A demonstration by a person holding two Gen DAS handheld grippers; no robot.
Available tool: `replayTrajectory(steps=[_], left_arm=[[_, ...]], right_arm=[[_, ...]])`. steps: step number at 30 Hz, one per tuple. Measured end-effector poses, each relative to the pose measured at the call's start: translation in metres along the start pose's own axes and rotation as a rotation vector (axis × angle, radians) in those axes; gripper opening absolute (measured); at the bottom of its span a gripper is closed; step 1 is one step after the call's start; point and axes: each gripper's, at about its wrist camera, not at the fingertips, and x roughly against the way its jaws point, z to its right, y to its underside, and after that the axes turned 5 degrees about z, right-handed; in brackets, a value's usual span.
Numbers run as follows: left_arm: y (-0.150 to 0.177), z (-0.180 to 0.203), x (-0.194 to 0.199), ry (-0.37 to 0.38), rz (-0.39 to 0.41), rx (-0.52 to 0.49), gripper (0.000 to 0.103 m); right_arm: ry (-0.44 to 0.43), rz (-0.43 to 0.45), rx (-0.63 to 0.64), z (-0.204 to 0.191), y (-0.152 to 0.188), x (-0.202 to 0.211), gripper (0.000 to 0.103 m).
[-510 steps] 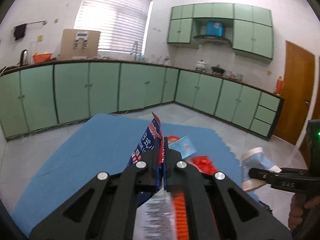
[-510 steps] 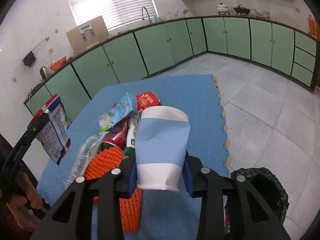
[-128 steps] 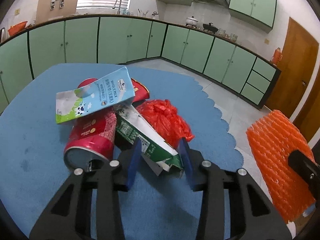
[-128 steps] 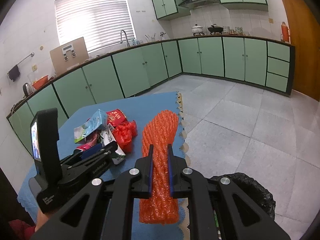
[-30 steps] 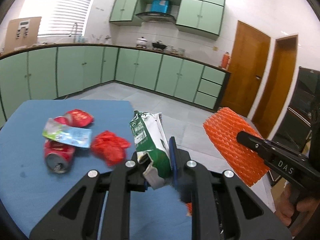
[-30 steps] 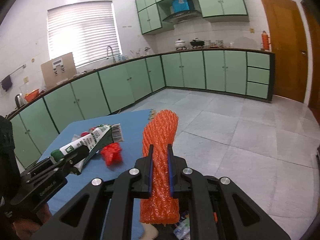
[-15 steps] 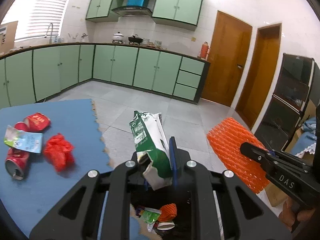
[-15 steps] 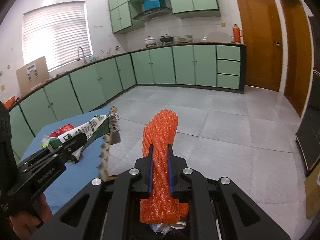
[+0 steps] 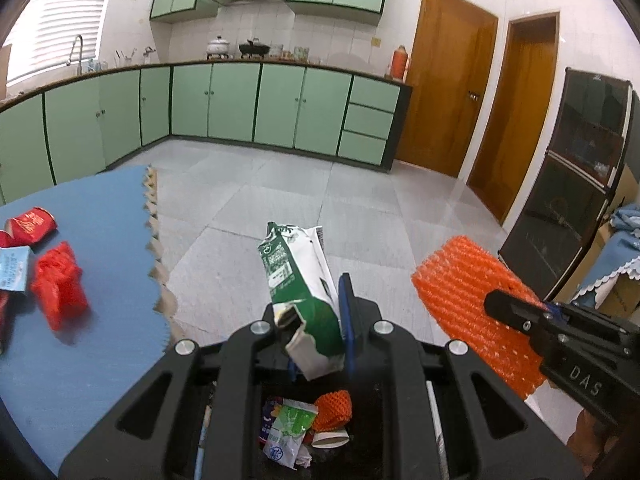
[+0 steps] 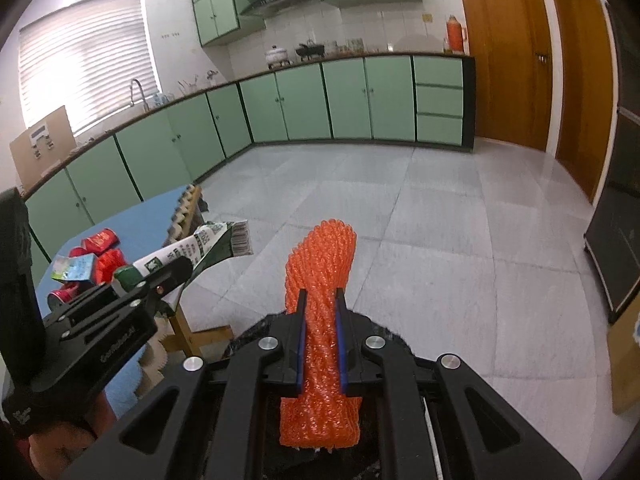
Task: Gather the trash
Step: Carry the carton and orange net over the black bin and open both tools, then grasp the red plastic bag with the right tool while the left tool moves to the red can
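Green-cabinet kitchen, tiled floor, blue tabletop (image 9: 100,240) left of bin (image 9: 360,440), left gripper (image 9: 316,320) fingers clamped on green carton (image 9: 296,272) above bin, right gripper (image 10: 320,316) fingers clamped on orange net (image 10: 320,280) above bin, cans (image 9: 28,222) on tabletop.

Green carton (image 9: 304,280) and orange foam net (image 10: 320,320) above bin (image 9: 360,448).
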Motion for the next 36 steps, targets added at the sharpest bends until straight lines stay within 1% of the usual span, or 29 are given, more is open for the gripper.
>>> replayTrajectory(steps=[3, 4, 5, 6, 8, 9, 10, 14, 15, 16, 18, 19, 21, 23, 28, 30, 32, 36], left_arm=[[0.000, -0.003, -0.005, 0.005, -0.023, 0.016, 0.019], [-0.002, -0.004, -0.005, 0.007, -0.024, 0.022, 0.028], [-0.002, -0.005, -0.005, 0.008, -0.020, 0.027, 0.035], [-0.003, -0.008, -0.003, 0.007, -0.014, 0.038, 0.044], [-0.005, -0.012, -0.002, 0.008, -0.011, 0.058, 0.047], [-0.006, -0.013, -0.001, 0.004, -0.008, 0.063, 0.047], [-0.007, -0.014, 0.000, 0.004, -0.006, 0.066, 0.048], [-0.011, -0.020, 0.010, 0.002, 0.015, 0.082, 0.051], [-0.013, -0.021, 0.014, 0.001, 0.026, 0.083, 0.054], [-0.014, -0.021, 0.017, 0.011, 0.035, 0.089, 0.059], [-0.018, -0.022, 0.023, 0.063, 0.045, 0.110, 0.064], [-0.020, -0.022, 0.025, 0.077, 0.048, 0.116, 0.065], [-0.022, -0.020, 0.029, 0.104, 0.057, 0.125, 0.066], [-0.025, -0.019, 0.036, 0.114, 0.073, 0.119, 0.066], [-0.030, -0.020, 0.047, 0.097, 0.102, 0.115, 0.068], [-0.032, -0.021, 0.051, 0.080, 0.113, 0.107, 0.070], [-0.032, -0.028, 0.059, 0.047, 0.126, 0.094, 0.072], [-0.032, -0.053, 0.071, -0.032, 0.138, 0.102, 0.077]], right_arm=[[0.005, -0.020, -0.005, 0.003, 0.001, -0.006, 0.018], [0.015, -0.018, -0.007, 0.004, 0.001, -0.006, 0.019], [0.017, -0.016, -0.008, 0.008, 0.004, -0.005, 0.022], [0.020, -0.014, -0.009, 0.009, 0.003, -0.005, 0.026], [0.027, -0.007, -0.011, 0.011, 0.002, -0.005, 0.030], [0.031, -0.002, -0.013, 0.013, 0.001, -0.004, 0.034], [0.031, 0.001, -0.015, 0.013, 0.000, -0.004, 0.042], [0.037, 0.021, -0.016, 0.011, -0.004, 0.000, 0.050], [0.036, 0.024, -0.018, 0.011, -0.005, 0.002, 0.055], [0.036, 0.029, -0.019, 0.011, -0.006, 0.003, 0.060], [0.036, 0.043, -0.020, 0.009, -0.008, 0.006, 0.065], [0.037, 0.048, -0.018, 0.008, -0.009, 0.007, 0.067], [0.043, 0.059, -0.017, 0.007, -0.011, 0.010, 0.069], [0.044, 0.065, -0.027, 0.009, -0.013, 0.011, 0.069], [0.037, 0.072, -0.035, 0.007, -0.014, 0.014, 0.069], [0.031, 0.076, -0.032, 0.006, -0.014, 0.015, 0.069], [0.022, 0.081, -0.033, 0.003, -0.016, 0.015, 0.070], [0.000, 0.095, -0.028, -0.006, -0.020, 0.014, 0.077]])
